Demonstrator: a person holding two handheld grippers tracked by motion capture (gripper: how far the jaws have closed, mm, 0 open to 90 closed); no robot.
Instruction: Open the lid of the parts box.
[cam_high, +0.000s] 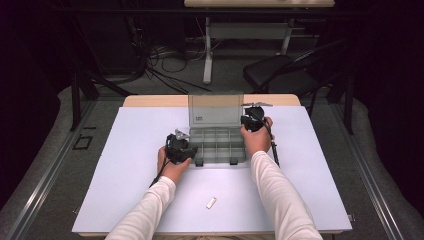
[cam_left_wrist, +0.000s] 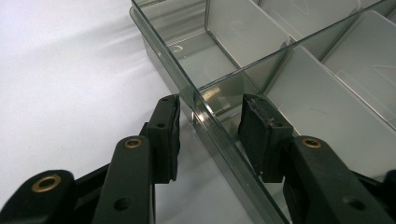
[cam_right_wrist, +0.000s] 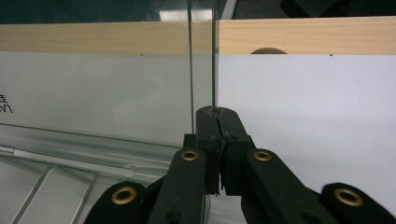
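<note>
left tongs (cam_left_wrist: 210, 135) gaping astride box (cam_high: 216, 145) side wall | right tongs (cam_right_wrist: 217, 140) pinching upright lid (cam_high: 215, 110) edge | box sitting mid-tabletop (cam_high: 140, 150), nearer far edge | likely light, stiff, slippery plastic; gripping thin walls.

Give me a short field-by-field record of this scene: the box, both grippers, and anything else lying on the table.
box: clear grey plastic compartment box, compartments look empty
lid: clear hinged lid, standing upright
left gripper: left gripper open, jaws astride the box's side wall, one outside, one inside
right gripper: right gripper shut on the lid's side edge
surface: white sheet-covered table
other: small white oblong piece near the front edge, apart from the box
</note>
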